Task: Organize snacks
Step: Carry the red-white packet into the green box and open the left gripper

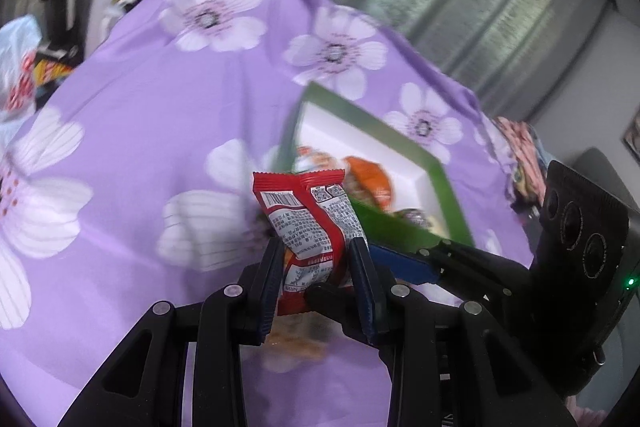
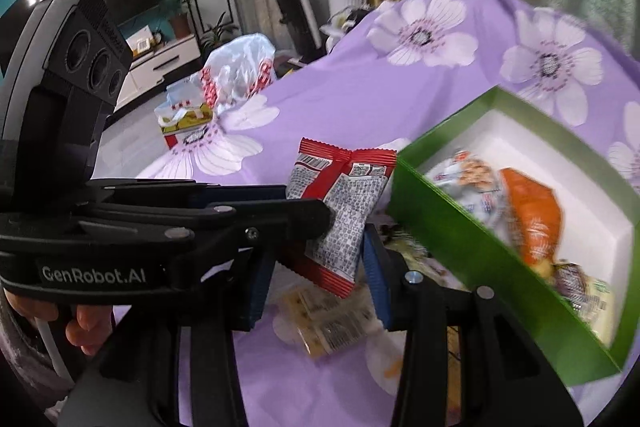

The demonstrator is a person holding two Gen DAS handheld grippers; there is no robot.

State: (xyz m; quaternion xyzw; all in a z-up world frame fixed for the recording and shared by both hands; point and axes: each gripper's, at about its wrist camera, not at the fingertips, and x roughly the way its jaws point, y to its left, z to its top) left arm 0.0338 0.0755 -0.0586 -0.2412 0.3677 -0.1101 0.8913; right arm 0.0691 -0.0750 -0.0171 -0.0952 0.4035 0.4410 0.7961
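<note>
Left tongs are clamped on a red snack packet, squeezing its lower half so the crimped top sticks up over the purple flowered cloth. Right tongs sit spread wide with nothing between the pads, and from that side the red packet hangs just in front of them. Green box is right beside it, tilted, with an orange packet and other blurry snacks inside. One yellowish packet lies on the cloth below.

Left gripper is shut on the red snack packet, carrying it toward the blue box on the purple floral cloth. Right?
Not quite: the box is green, not blue, as the right wrist view shows. The rest holds: the left gripper is shut on the red snack packet over the purple floral cloth.
</note>
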